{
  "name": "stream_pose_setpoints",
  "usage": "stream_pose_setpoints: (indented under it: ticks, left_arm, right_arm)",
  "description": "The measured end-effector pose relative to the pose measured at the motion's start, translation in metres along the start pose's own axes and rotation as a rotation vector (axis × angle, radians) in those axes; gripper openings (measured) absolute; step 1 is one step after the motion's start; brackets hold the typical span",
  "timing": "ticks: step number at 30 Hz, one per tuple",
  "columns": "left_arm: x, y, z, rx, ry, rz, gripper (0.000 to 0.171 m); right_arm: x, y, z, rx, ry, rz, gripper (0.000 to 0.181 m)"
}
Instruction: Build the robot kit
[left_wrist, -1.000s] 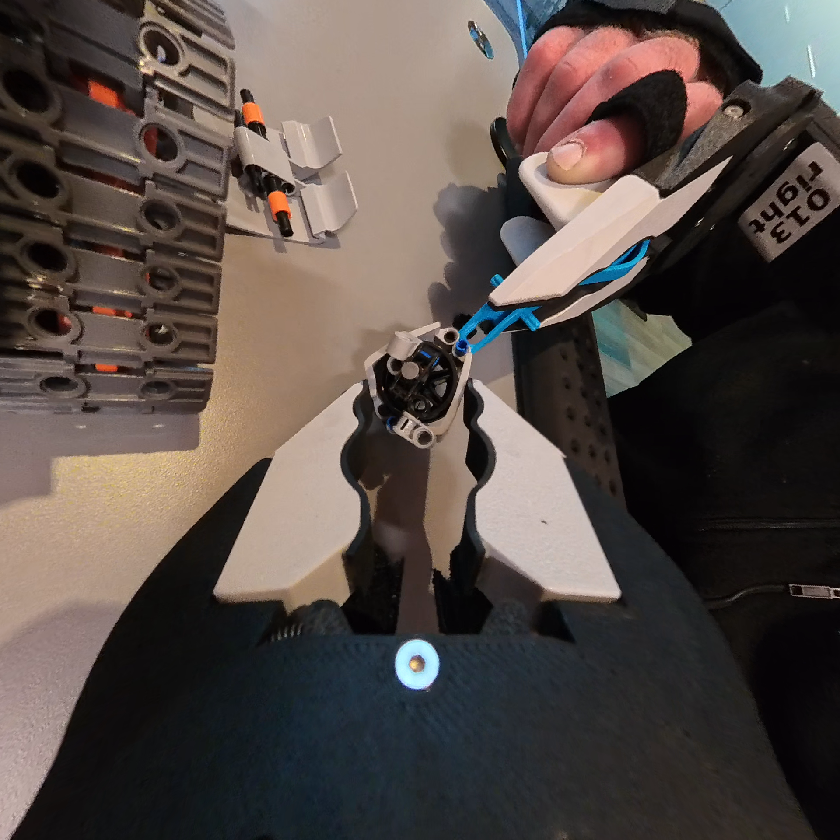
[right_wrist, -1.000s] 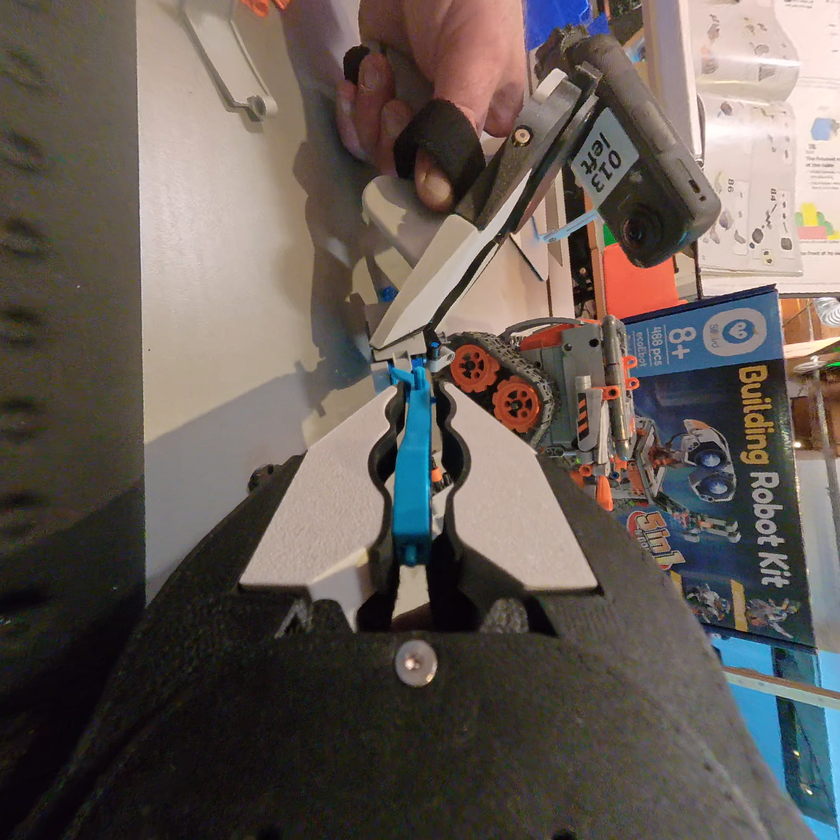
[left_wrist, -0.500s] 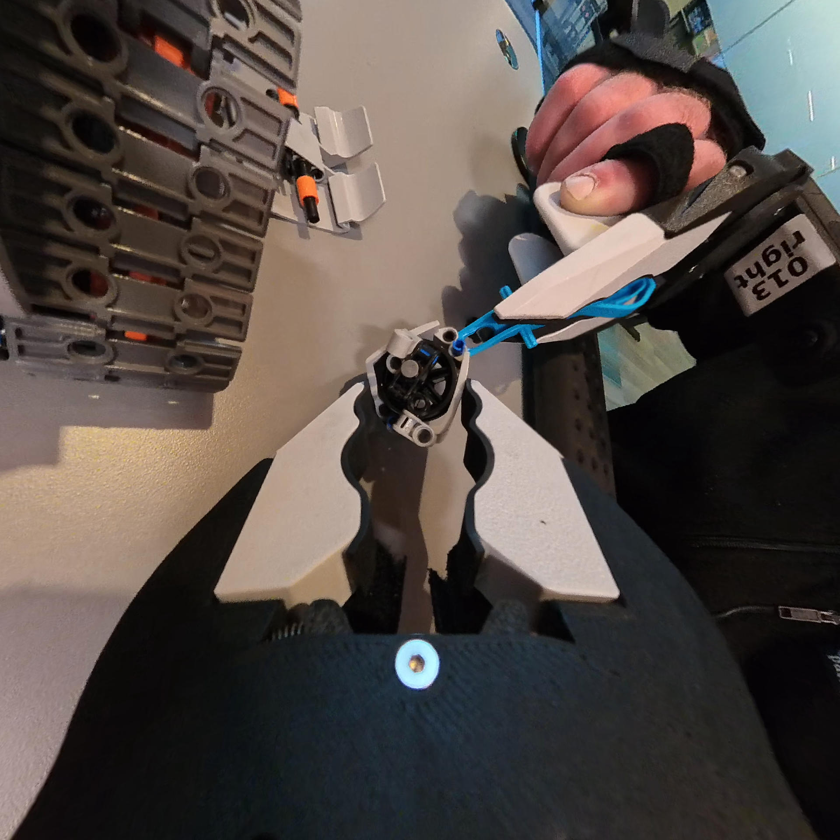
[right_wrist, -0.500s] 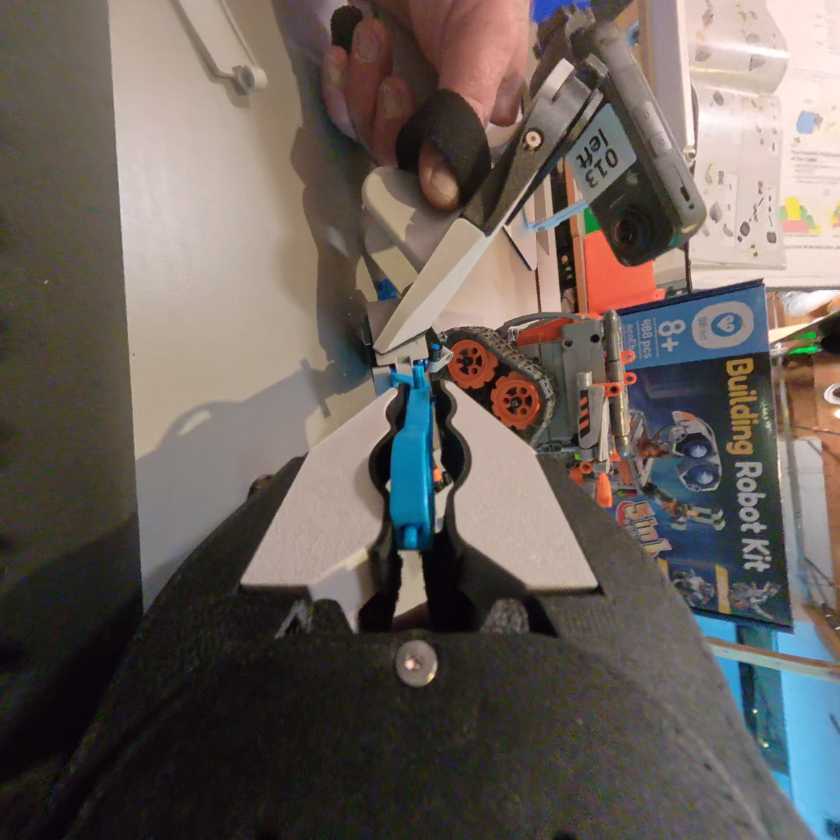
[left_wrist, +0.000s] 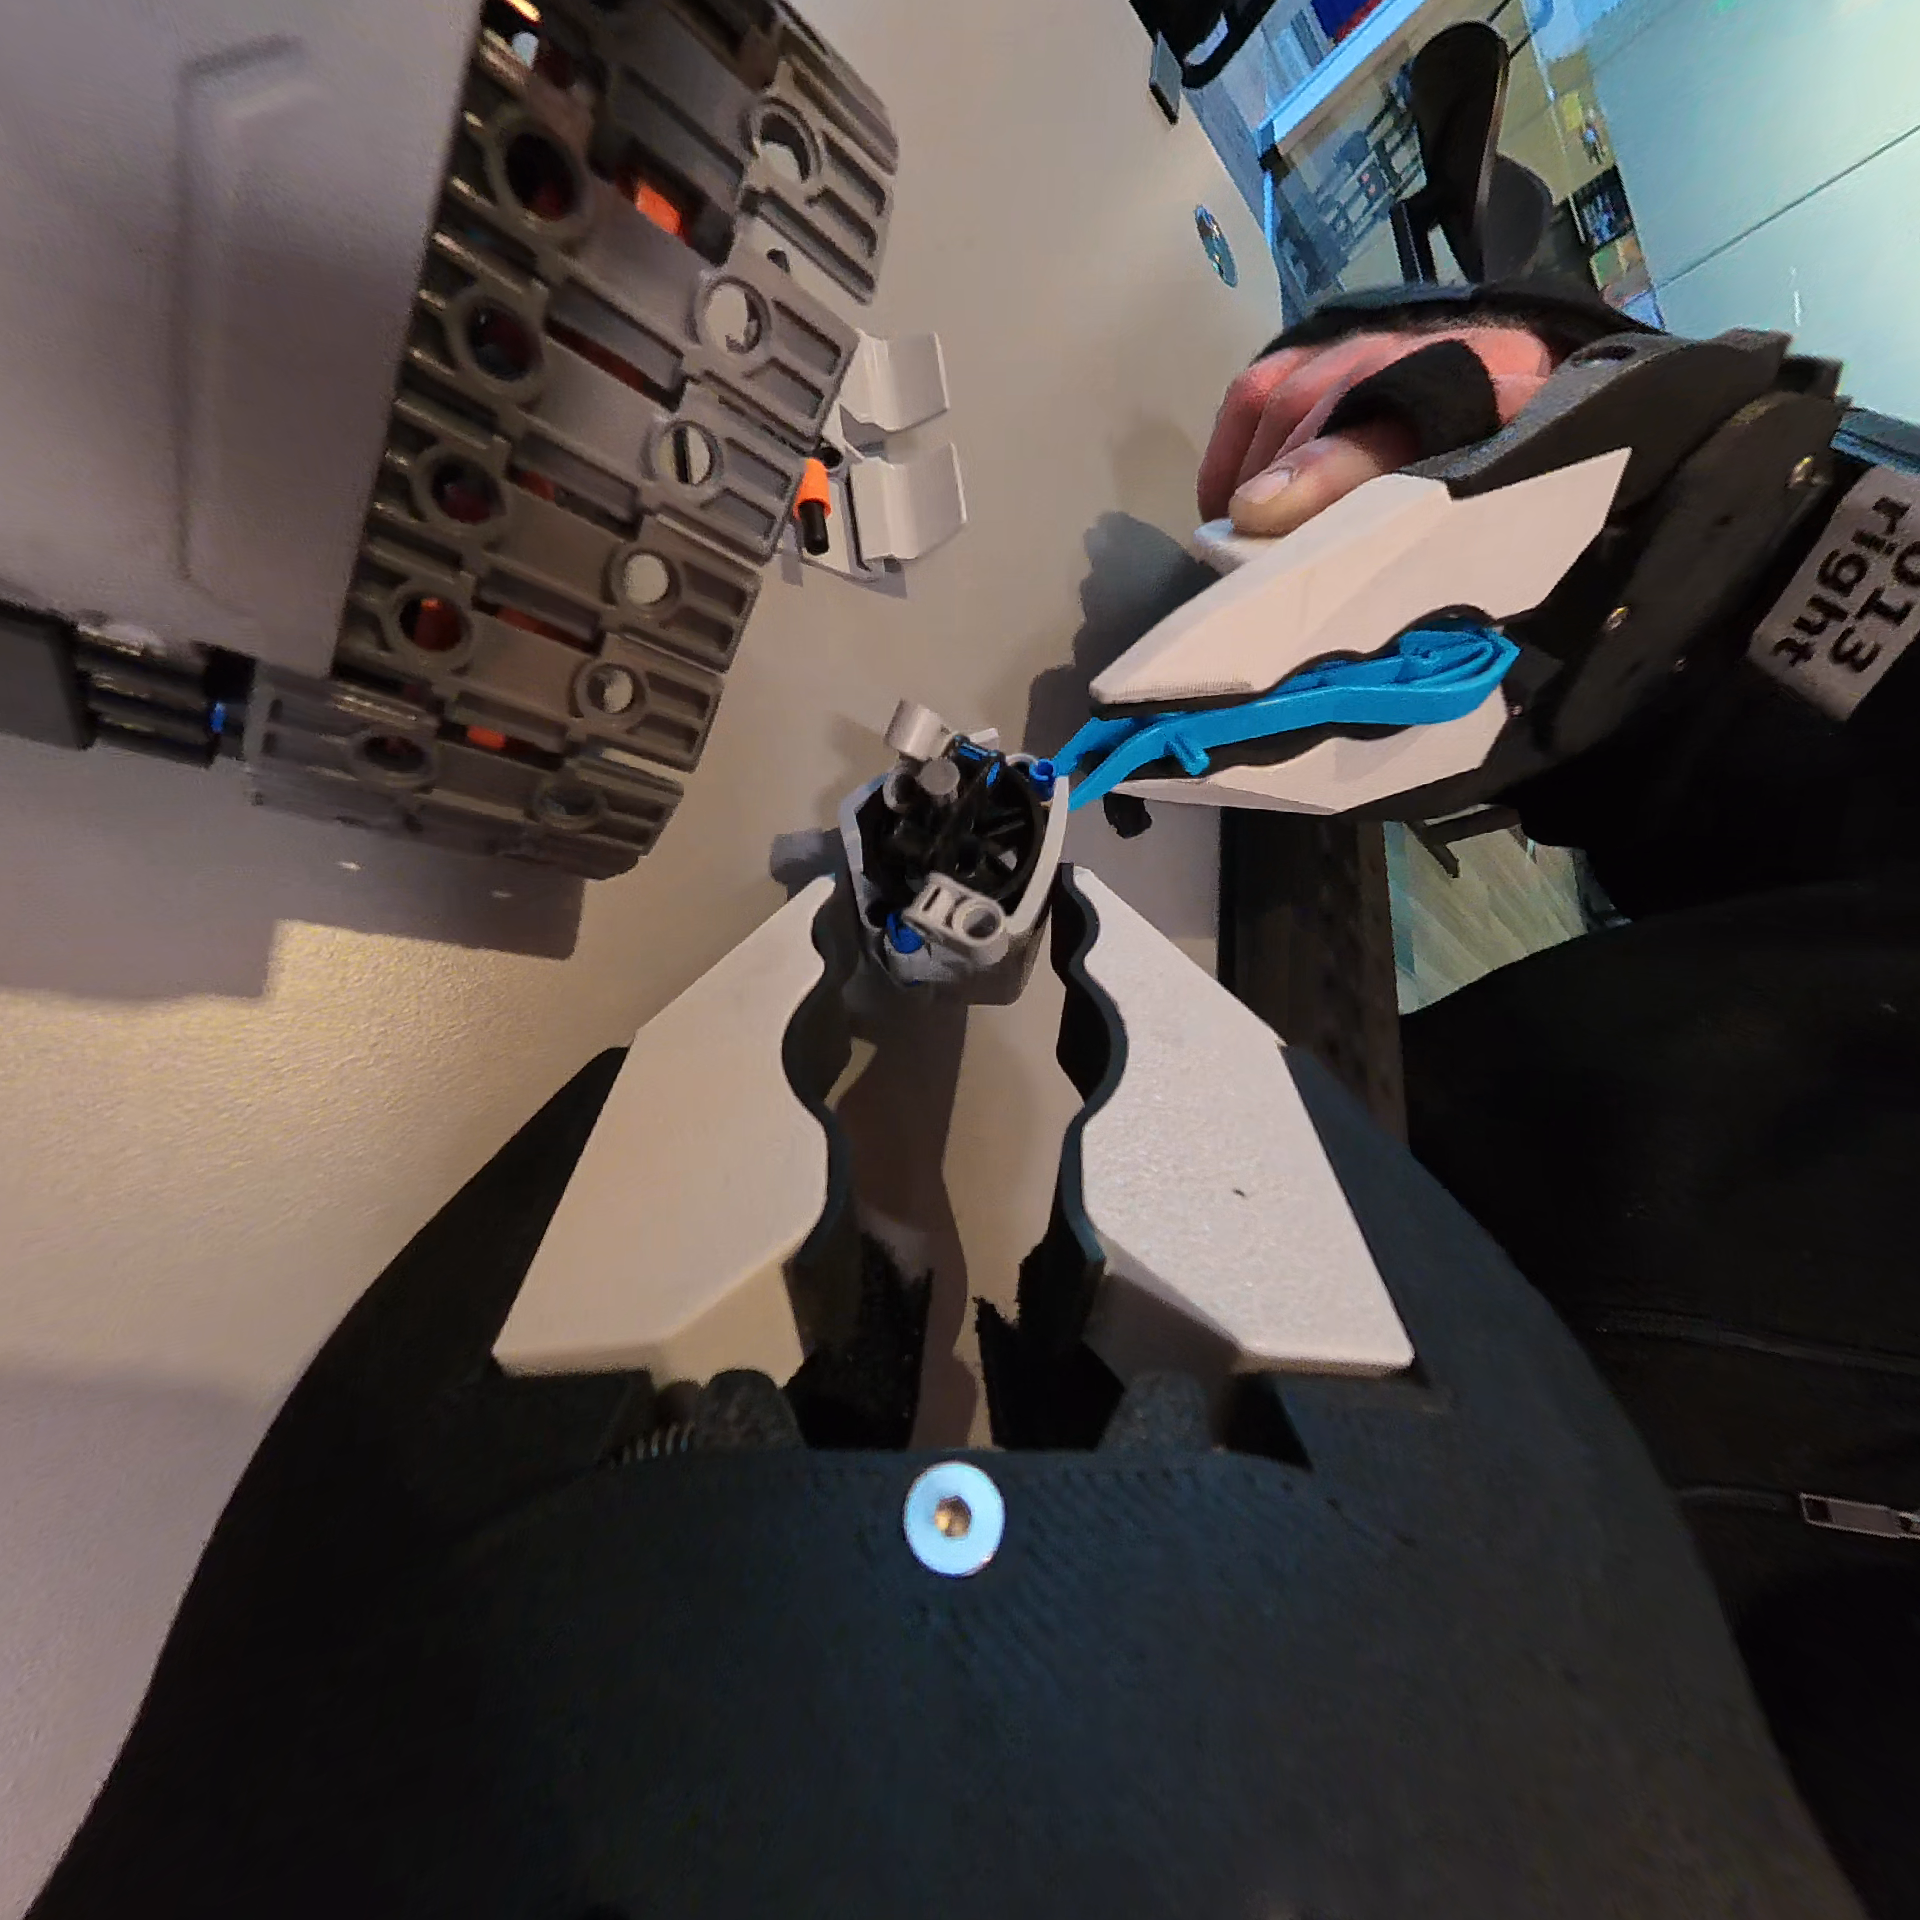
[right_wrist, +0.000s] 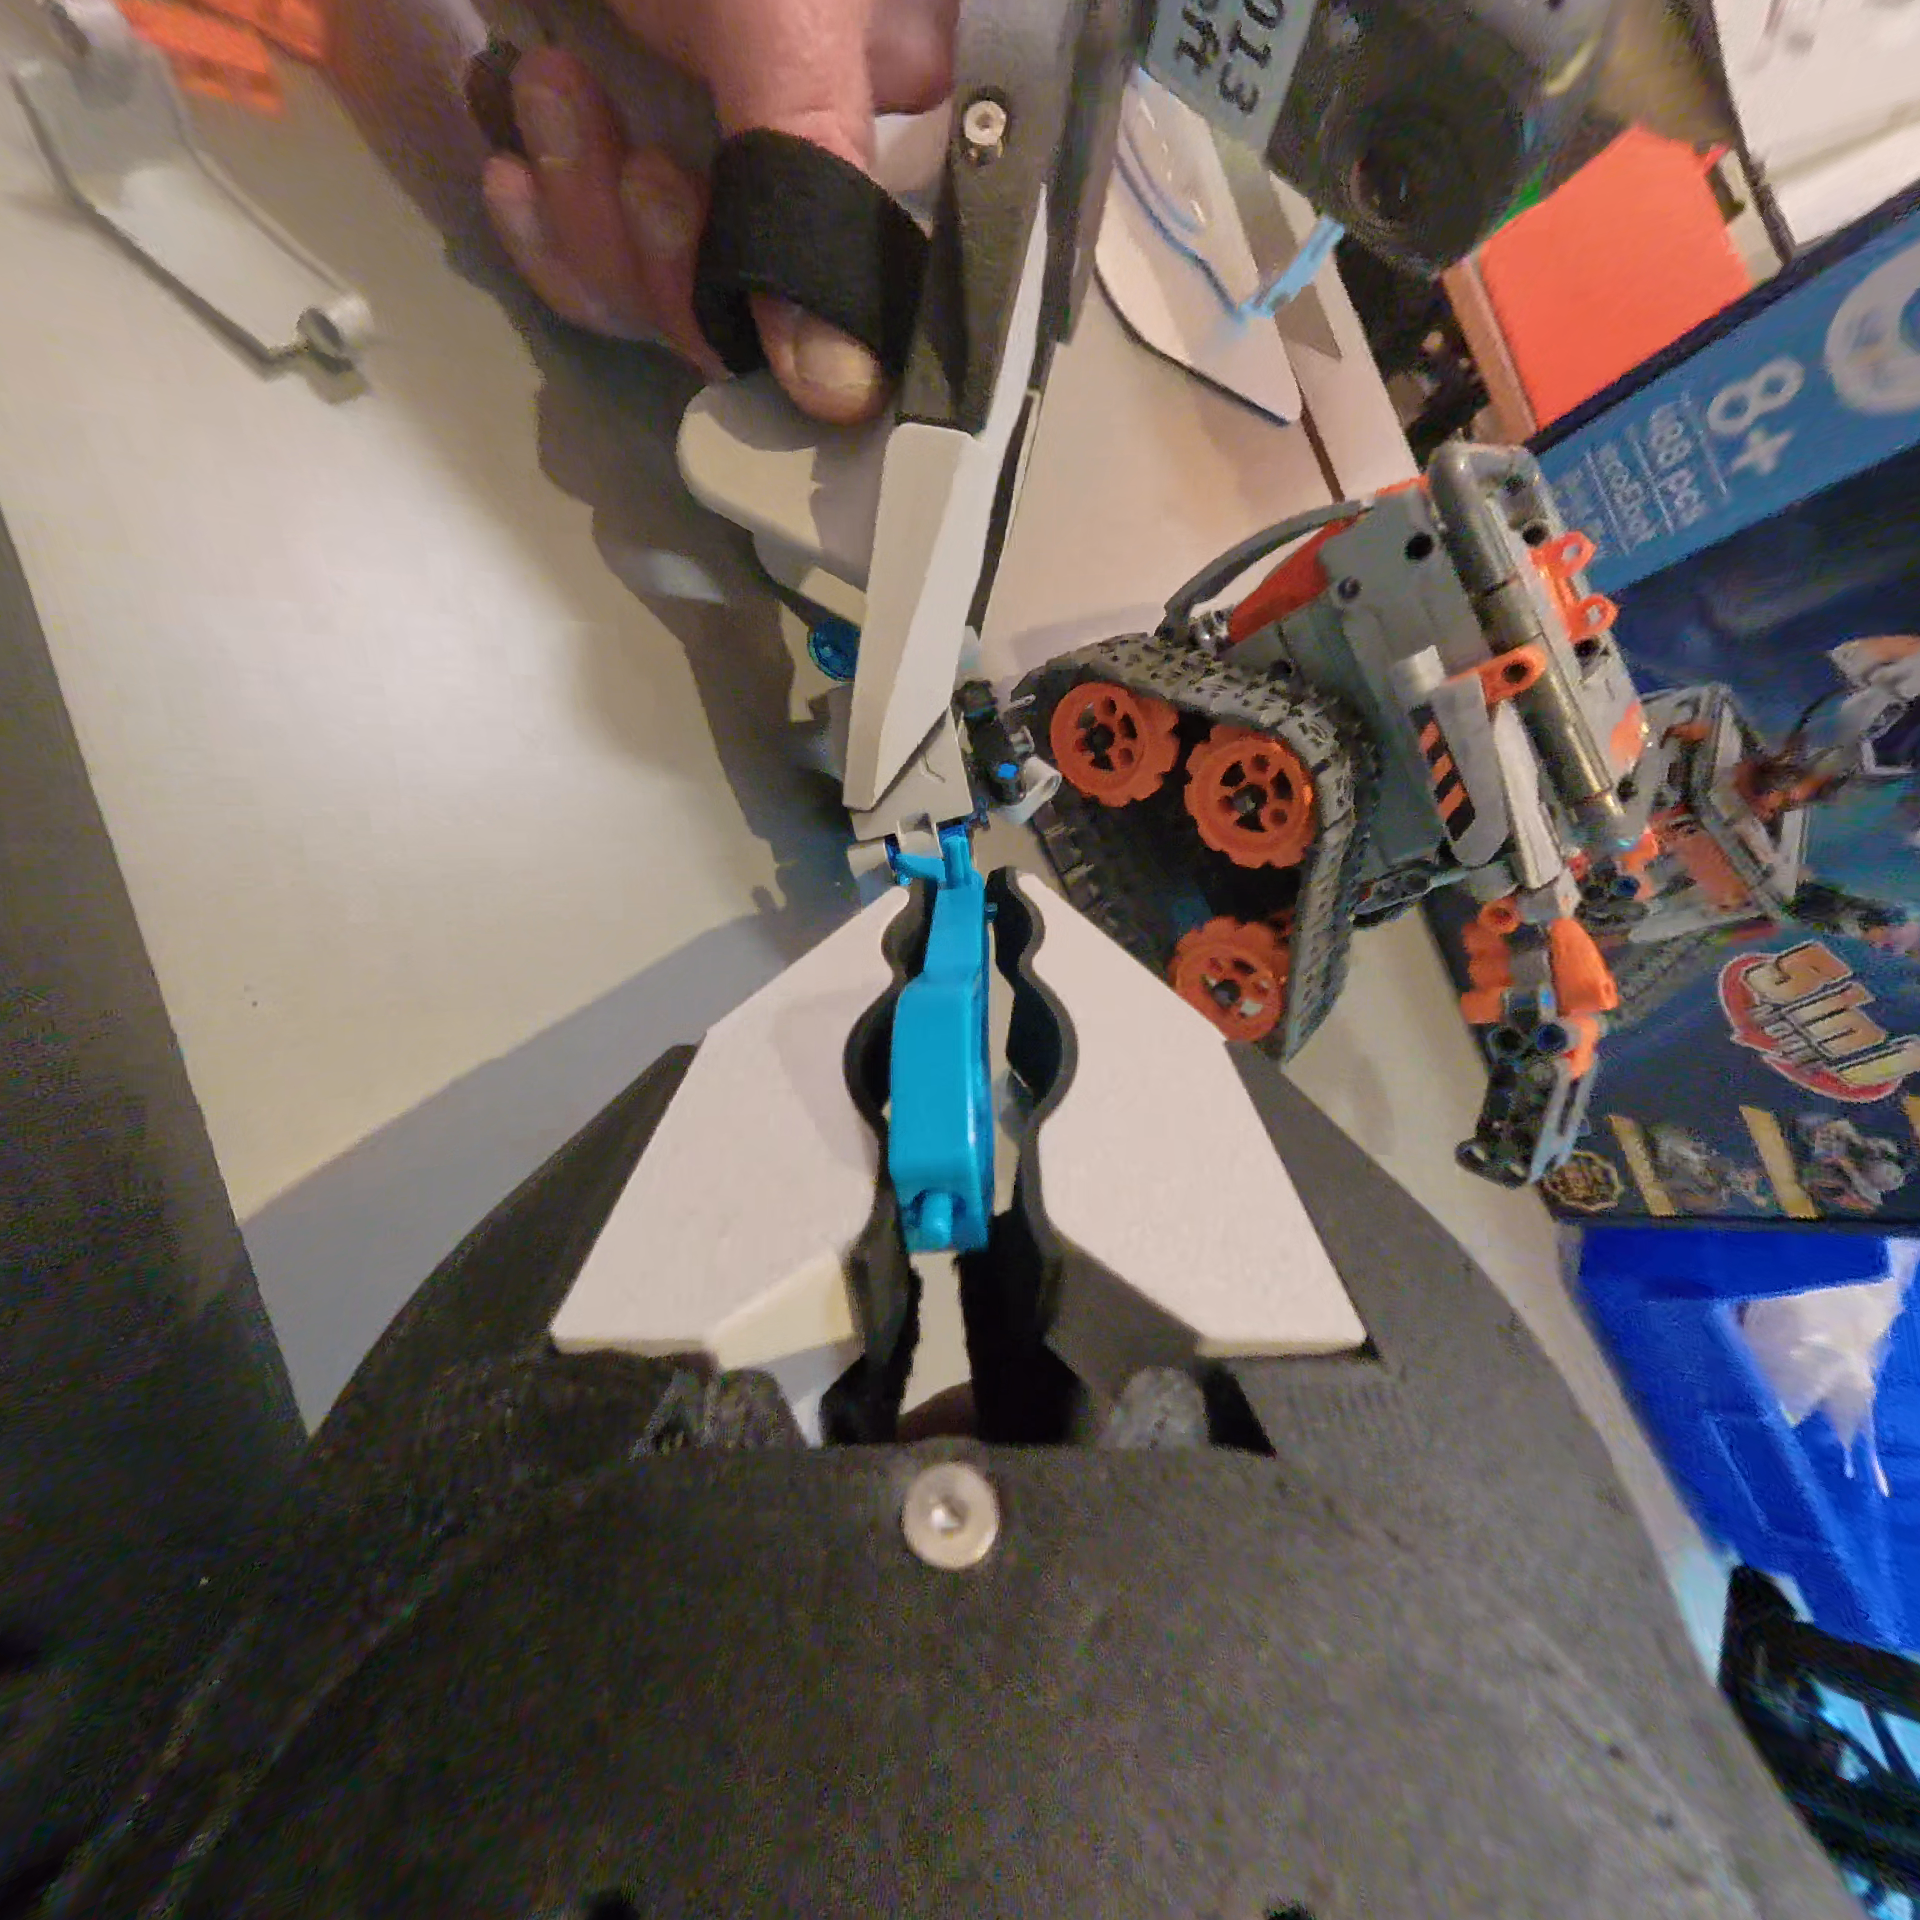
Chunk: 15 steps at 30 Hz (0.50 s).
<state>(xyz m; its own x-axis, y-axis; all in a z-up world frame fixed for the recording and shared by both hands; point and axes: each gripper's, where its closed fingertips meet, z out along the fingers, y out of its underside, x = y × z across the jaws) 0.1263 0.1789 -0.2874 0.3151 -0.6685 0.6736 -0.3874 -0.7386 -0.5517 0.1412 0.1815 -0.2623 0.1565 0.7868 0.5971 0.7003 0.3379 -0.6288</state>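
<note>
My left gripper is shut on a small grey shell assembly with a black spoked wheel inside, held just above the pale table. My right gripper is shut on a blue plastic tool, which runs lengthwise between its fingers. The tool's forked tip touches a blue pin at the assembly's edge. In the left wrist view the right gripper comes in from the right with the blue tool. In the right wrist view the left gripper points down from above.
A grey tracked model with orange wheels stands close by; its tread fills the upper left. Grey panel pieces with an orange pin lie behind it. A blue kit box, a blue bin and a grey lever piece are around. Only a small space, under 4 cm, lies between the two pairs of fingers. The grey lever piece is about equally far from each gripper, around 15 centimeters.
Both grippers kept their grips and the tool tip stayed on the assembly. Both views swung and tilted, and the tracked model now looms larger and nearer.
</note>
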Motion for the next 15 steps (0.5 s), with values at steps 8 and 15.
stream_pose_setpoints:
  ticks: [8, 15]
  left_arm:
    - [-0.0052, -0.0044, -0.0015, 0.032, -0.037, -0.003, 0.035]
    - [-0.0088, -0.0077, -0.0020, 0.051, -0.070, 0.006, 0.035]
  right_arm:
    - [0.0025, 0.0060, 0.0053, -0.023, -0.072, 0.211, 0.010]
    - [-0.0005, 0.0099, 0.0093, -0.040, -0.145, 0.359, 0.009]
